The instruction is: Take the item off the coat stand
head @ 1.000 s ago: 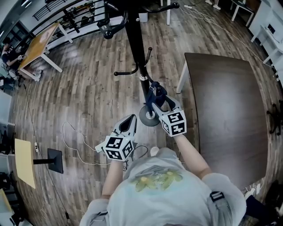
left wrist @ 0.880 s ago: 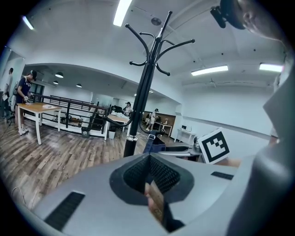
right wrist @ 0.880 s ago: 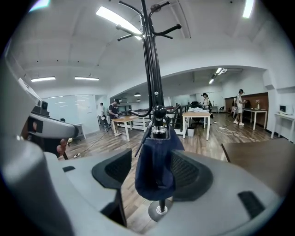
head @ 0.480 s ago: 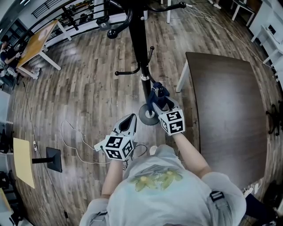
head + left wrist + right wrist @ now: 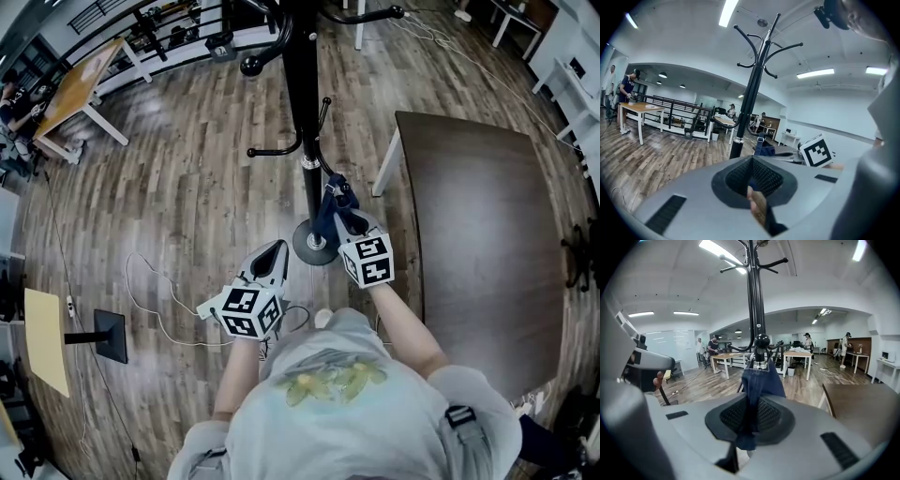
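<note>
Item: a dark blue cloth piece (image 5: 761, 376) hung from a knobbed hook (image 5: 761, 340) low on the coat stand (image 5: 751, 296); its upper end was looped over that hook, not yet off
Right gripper: the right gripper (image 5: 751, 420) was up against the cloth, close to the pole; its jaws were closing with the lower fold of fabric between them; the pads looked to be pinching it, a tail of cloth hanging out beneath
Left gripper: the left gripper (image 5: 752, 176) hung lower and back from the stand, near the person's body; its jaws were pressed together on nothing
Done: the reach was made; the grip on the cloth was just being taken
Left to do: by my reading, the whole removal; the loop had to be raised over the knob, then drawn clear of the stand
Progress: early; the item was grasped but not freed
</note>
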Motion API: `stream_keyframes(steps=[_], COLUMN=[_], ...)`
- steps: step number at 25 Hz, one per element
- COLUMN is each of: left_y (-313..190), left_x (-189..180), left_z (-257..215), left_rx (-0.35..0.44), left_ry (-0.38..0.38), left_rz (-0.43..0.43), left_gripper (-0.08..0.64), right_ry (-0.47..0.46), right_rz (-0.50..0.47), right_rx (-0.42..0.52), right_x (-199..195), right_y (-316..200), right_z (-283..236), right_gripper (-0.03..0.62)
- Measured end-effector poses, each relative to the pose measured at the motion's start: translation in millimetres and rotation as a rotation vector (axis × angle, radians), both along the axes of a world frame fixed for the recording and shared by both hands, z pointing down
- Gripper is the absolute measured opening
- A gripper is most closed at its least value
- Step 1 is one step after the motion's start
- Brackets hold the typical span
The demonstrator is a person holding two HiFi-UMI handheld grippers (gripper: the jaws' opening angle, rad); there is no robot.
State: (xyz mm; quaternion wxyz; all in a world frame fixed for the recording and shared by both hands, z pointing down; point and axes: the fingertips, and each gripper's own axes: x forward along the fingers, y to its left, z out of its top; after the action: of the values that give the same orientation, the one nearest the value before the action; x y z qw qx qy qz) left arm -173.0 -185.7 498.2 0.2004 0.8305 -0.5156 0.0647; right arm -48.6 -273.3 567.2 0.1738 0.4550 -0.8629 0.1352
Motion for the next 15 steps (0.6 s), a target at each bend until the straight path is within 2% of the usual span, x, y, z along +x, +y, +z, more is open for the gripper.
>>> stream_keyframes(steps=[15], left_y=[2], left_x=[3], left_z=[-1], left_rx=[0.005], left_ry=[0.016], left_rz=[-0.002], left_gripper=[0.015], right_ry=[-0.005], right_rz=[-0.028], right_rx=[0.034], right_x=[1], right_y=[2], right_z=[-18], right_gripper=[0.026])
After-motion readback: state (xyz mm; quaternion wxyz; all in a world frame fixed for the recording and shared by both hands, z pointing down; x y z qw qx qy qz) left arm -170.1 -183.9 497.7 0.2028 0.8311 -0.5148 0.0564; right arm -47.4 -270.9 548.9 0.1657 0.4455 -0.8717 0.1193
